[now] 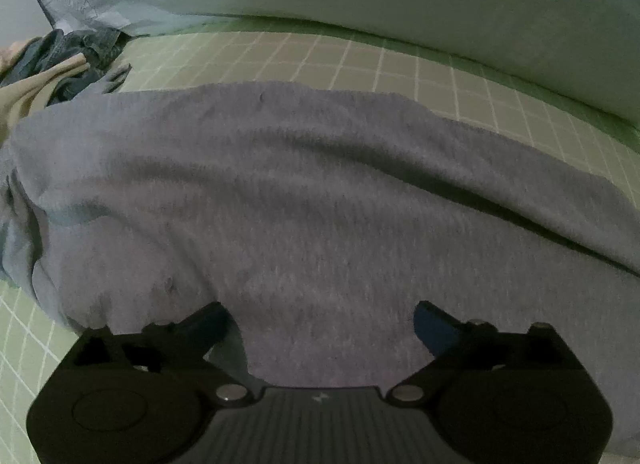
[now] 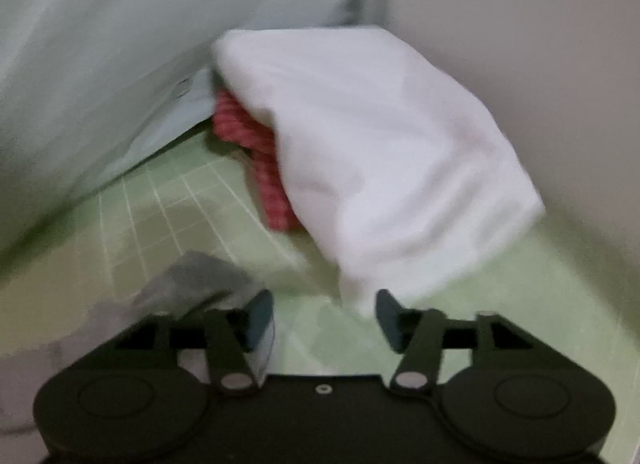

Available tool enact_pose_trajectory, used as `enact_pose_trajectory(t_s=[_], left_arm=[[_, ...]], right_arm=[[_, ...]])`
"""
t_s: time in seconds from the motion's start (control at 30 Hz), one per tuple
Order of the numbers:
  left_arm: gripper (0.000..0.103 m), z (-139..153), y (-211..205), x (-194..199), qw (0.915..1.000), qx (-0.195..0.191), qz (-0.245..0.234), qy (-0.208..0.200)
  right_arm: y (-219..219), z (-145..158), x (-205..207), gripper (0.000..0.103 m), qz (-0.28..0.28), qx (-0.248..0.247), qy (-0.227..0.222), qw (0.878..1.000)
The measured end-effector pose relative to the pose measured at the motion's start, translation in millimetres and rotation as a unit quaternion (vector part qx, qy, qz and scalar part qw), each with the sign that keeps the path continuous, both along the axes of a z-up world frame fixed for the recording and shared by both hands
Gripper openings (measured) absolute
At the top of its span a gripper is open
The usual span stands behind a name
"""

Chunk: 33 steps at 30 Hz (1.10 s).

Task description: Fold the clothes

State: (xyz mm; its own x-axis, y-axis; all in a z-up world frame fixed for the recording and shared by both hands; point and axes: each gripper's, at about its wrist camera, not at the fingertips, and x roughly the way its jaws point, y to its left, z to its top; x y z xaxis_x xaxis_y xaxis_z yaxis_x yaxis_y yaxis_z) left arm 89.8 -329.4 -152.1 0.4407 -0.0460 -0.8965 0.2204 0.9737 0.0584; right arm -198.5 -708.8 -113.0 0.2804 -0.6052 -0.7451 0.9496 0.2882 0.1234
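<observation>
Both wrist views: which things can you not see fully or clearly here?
- Grey garment, left wrist view: its near edge hides behind the open left tool.
- Red cloth, right wrist view: mostly covered by the white cloth.
- Dark clothes pile, left wrist view: cut off by the picture edge.
- Right wrist view: blurred.

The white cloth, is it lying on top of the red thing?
Yes, the white cloth drapes over the red cloth, which peeks out at its left edge.

White cloth (image 2: 384,152) drapes over red fabric (image 2: 256,168).
</observation>
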Motion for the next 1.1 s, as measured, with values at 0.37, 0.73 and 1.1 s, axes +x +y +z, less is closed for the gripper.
enact_pose_trajectory(t_s=[0.37, 0.73, 1.1], left_arm=[[0.103, -1, 1, 1, 0.9999, -0.009, -0.005, 0.005], [0.103, -2, 4, -5, 0.9999, -0.014, -0.005, -0.007], [0.103, -1, 1, 2, 0.9998, -0.006, -0.016, 0.009]], right_arm=[[36, -20, -15, 0.083, -0.073, 0.077, -0.029, 0.994], [50, 71, -18, 0.004, -0.008, -0.062, -0.066, 0.996], [55, 1, -5, 0.082, -0.033, -0.038, 0.156, 0.987]])
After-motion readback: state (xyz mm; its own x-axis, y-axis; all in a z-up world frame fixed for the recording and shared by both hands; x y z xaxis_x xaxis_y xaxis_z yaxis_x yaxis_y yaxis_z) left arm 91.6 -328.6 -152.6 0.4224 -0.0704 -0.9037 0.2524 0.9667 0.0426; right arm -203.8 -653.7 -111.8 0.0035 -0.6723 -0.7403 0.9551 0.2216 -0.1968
